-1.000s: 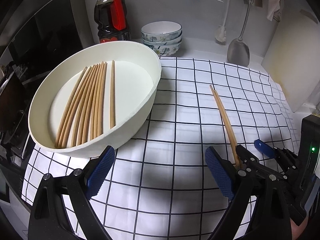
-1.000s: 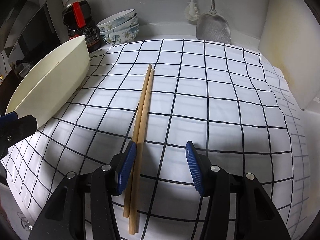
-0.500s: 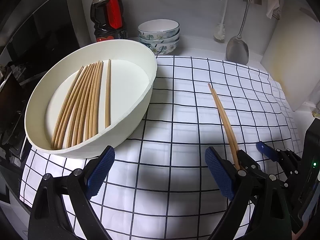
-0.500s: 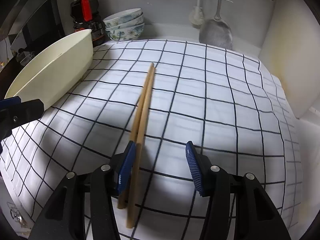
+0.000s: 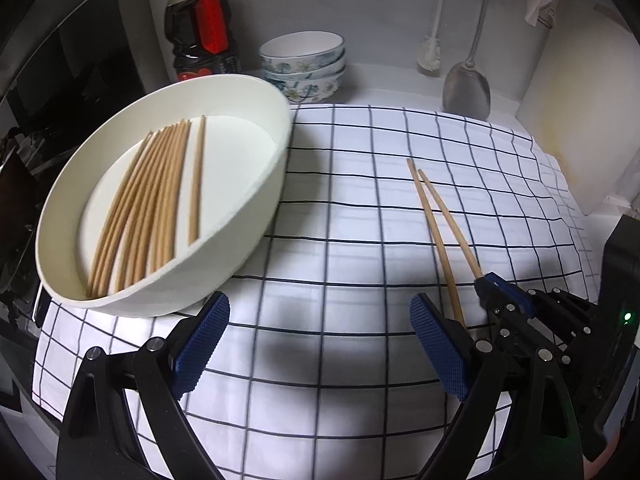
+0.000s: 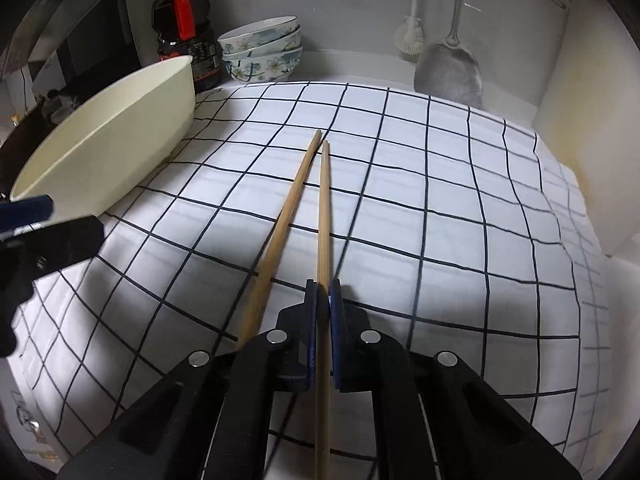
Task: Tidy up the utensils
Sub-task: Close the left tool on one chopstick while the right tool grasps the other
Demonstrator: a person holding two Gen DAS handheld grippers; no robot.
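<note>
Chopstick (image 6: 323, 216), light, stiff and slippery, sits pinched near its thick end in my right tool (image 6: 324, 300), its mate (image 6: 280, 232) loose just left on the table, left tool (image 5: 320, 344) wide and empty.

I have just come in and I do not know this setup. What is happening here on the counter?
A person with a gripper in each hand is sorting chopsticks. The right gripper has shut on one chopstick; a second chopstick lies beside it on the checked cloth, outside the jaws. The left gripper is open and holds nothing. Many chopsticks already lie in the white oval dish on the left.
</note>
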